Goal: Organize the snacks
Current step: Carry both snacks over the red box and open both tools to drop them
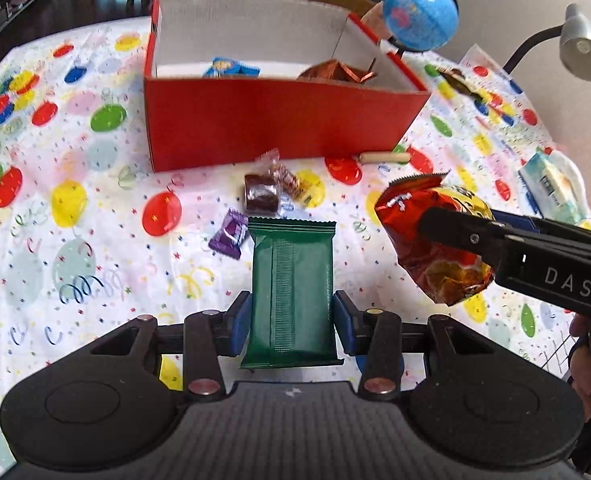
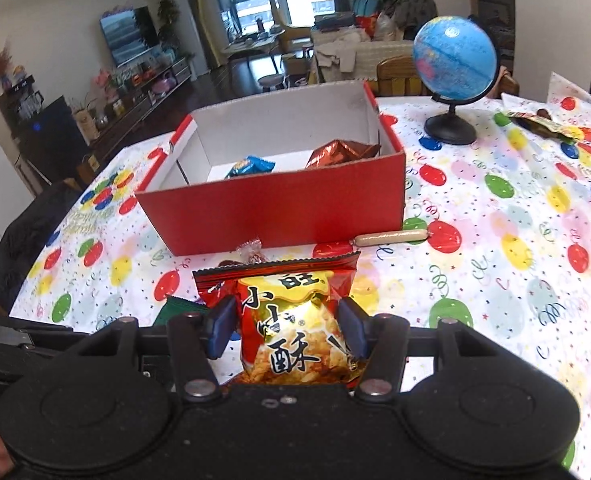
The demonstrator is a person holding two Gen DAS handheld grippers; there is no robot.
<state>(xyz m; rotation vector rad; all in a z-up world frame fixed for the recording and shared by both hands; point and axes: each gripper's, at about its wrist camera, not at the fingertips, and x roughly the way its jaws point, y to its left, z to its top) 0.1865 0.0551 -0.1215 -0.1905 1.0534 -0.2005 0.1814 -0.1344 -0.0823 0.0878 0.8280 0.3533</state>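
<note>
Living room behind; table under balloon-print tablecloth [image 1: 75, 208]. Red cardboard box [image 1: 271, 120] at centre, open, holding blue packet [image 1: 231, 68] and copper foil bag [image 1: 335, 70]. Blue globe [image 2: 453, 54] beyond box. Left gripper [image 1: 291, 312] clamped on green wrapper [image 1: 291, 288], lifted. Right gripper [image 2: 287, 328] pinching red-yellow crisp bag [image 2: 291, 320], above table. Sausage stick [image 2: 391, 237], chocolate roll [image 1: 261, 196], purple candy [image 1: 229, 234] loose before box.

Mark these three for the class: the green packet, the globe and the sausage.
Green packet [image 1: 291, 288]: left wrist view, middle of its ribbed back seam.
Globe [image 2: 453, 58]: right wrist view, centre of the blue sphere.
Sausage [image 2: 391, 237]: right wrist view, midpoint of its length, by the red box.
</note>
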